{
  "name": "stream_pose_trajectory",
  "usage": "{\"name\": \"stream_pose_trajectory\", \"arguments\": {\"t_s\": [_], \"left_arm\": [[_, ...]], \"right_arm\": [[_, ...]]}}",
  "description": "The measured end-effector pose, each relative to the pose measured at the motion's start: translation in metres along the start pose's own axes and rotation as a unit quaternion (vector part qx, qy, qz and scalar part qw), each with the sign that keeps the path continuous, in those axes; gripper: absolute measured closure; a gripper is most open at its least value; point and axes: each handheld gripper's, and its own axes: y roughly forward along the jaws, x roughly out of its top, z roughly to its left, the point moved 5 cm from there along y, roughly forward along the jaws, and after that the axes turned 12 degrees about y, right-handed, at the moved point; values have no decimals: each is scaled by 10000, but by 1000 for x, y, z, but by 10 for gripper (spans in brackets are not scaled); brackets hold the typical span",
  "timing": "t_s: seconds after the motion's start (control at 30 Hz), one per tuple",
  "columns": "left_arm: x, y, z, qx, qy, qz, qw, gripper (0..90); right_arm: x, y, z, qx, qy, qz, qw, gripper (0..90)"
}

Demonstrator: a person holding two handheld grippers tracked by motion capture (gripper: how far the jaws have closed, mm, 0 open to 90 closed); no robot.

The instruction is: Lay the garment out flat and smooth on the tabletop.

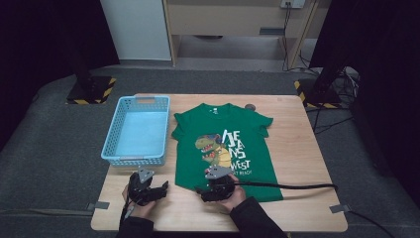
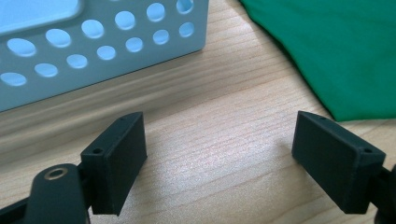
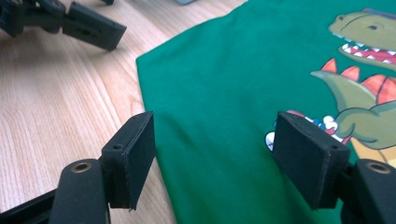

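A green dinosaur T-shirt [image 1: 225, 148] lies flat mid-table, with a blue perforated basket [image 1: 136, 130] at its 9 o'clock and bare wood between them. The left gripper [image 1: 161, 190] hovers over bare table by the shirt's hem corner, jaws apart and empty. The right gripper [image 1: 200, 191] straddles the shirt's left edge, jaws apart. The print is partly hidden behind it.
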Motion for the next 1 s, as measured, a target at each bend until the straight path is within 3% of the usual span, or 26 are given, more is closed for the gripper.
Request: {"name": "stream_pose_trajectory", "arguments": {"t_s": [0.33, 0.5, 0.6, 0.73, 0.87, 0.9, 0.93, 1.0], "left_arm": [[0, 0, 0, -1, 2, 0, 10000, 168], [0, 0, 0, 0, 2, 1, 10000, 168], [0, 0, 0, -1, 3, 0, 10000, 168], [0, 0, 0, -2, 1, 0, 10000, 168], [0, 0, 0, -2, 2, 1, 10000, 168], [0, 0, 0, -3, 2, 0, 10000, 168], [0, 0, 0, -3, 3, 1, 10000, 168], [0, 0, 0, -5, 2, 0, 10000, 168]], "right_arm": [[-3, 2, -2, -55, -54, 181, 9998, 367], [-3, 1, -3, -188, -139, 139, 9996, 480], [-2, 1, -3, -203, -138, 109, 9996, 605], [0, 1, -6, -209, -32, 132, 9997, 748], [4, 0, -6, -154, 80, 84, 9998, 780], [8, -3, -7, -15, 230, 40, 9997, 781], [8, -3, -7, -15, 230, 40, 9997, 781], [14, -8, -10, 213, 528, -26, 9984, 781]]}}
